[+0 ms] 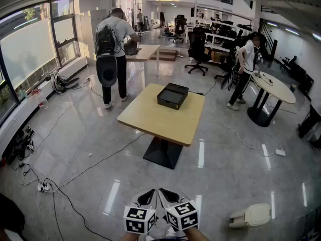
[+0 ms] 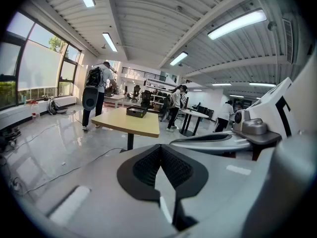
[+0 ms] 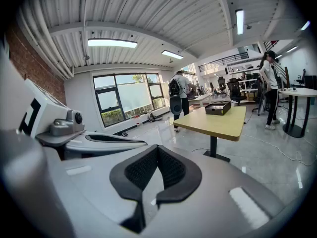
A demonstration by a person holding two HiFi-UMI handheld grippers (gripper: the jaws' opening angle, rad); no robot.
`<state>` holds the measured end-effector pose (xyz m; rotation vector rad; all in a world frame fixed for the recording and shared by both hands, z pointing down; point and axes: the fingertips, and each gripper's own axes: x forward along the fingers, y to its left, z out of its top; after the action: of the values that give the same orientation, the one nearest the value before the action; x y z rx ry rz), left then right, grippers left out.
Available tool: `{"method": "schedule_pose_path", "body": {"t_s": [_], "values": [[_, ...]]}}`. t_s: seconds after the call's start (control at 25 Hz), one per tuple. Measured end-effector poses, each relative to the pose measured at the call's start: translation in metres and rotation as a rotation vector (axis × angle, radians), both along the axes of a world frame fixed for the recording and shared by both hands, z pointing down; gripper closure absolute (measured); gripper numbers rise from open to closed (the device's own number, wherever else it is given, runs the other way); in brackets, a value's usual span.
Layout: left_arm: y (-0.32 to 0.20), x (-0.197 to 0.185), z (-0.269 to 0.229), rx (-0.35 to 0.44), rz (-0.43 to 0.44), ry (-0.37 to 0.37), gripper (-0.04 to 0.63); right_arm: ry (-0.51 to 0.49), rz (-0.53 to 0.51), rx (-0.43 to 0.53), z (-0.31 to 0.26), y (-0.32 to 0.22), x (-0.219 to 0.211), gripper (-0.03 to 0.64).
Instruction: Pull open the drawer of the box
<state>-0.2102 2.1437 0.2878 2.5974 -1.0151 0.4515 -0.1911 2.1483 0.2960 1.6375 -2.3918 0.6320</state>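
Note:
The black box [image 1: 173, 95] lies flat on the far part of a square wooden table [image 1: 155, 119] in the middle of the room, several steps ahead of me. It also shows small in the left gripper view as the box [image 2: 136, 111] and in the right gripper view as the box [image 3: 218, 107]. My left gripper [image 1: 149, 194] and right gripper [image 1: 164, 192] are held side by side at the bottom edge of the head view, far from the table. The left gripper [image 2: 159, 148] and right gripper [image 3: 158, 148] both have their jaws shut with nothing between them.
A person with a backpack [image 1: 113, 54] stands beyond the table's left. Another person [image 1: 246, 69] stands by a round table [image 1: 273, 87] at the right. Cables and a power strip [image 1: 42, 187] trail over the glossy floor at the left. A white device [image 1: 251, 215] lies on the floor at the near right.

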Motion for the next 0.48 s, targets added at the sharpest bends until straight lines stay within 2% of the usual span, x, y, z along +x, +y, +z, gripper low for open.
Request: {"method": "schedule_pose_path", "body": {"t_s": [0.2,0.36,0.48], "values": [[0.011,-0.016,0.002,-0.004,0.005,-0.005,0.577,0.005,-0.005,-0.009,0.004,0.012,-0.018,0.611],[0.037,-0.025,-0.023,-0.002,0.004,-0.005,0.577,0.008,-0.005,-0.003,-0.022,0.037,-0.026,0.611],[0.061,-0.053,-0.037,0.002,0.003,-0.005,0.577,0.016,0.005,0.002,-0.035,0.061,-0.053,0.611]]}}
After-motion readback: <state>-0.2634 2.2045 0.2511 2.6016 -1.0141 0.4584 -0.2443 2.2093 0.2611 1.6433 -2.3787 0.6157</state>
